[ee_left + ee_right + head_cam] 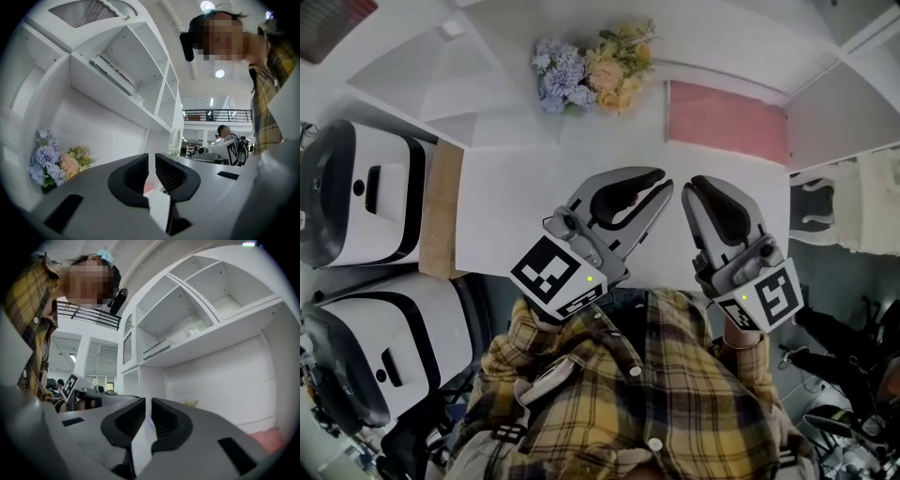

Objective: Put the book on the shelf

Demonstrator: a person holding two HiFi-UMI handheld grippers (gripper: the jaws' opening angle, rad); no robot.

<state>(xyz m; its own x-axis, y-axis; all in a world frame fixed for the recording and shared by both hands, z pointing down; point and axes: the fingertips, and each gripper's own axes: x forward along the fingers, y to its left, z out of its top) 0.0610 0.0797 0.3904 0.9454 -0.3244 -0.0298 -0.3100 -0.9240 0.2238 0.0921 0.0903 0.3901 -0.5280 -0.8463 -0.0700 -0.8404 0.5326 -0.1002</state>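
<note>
A pink book (727, 120) lies flat at the back right of the white table (516, 178); it also shows low at the right as the pink book (268, 439). My left gripper (664, 183) and right gripper (695, 186) hover side by side over the table's near edge, well short of the book. In the left gripper view the left gripper (151, 158) has its jaws all but together with nothing held. The right gripper (146, 402) looks the same, empty. White shelf compartments (201, 324) rise above the table; the shelf (117, 79) also appears from the left.
A bunch of blue and peach flowers (592, 67) stands at the back middle of the table. Two white-and-black machines (358, 192) (380, 349) sit left of a wooden panel (441, 211). A chair (812, 202) stands at the right. A person (226, 134) is far off.
</note>
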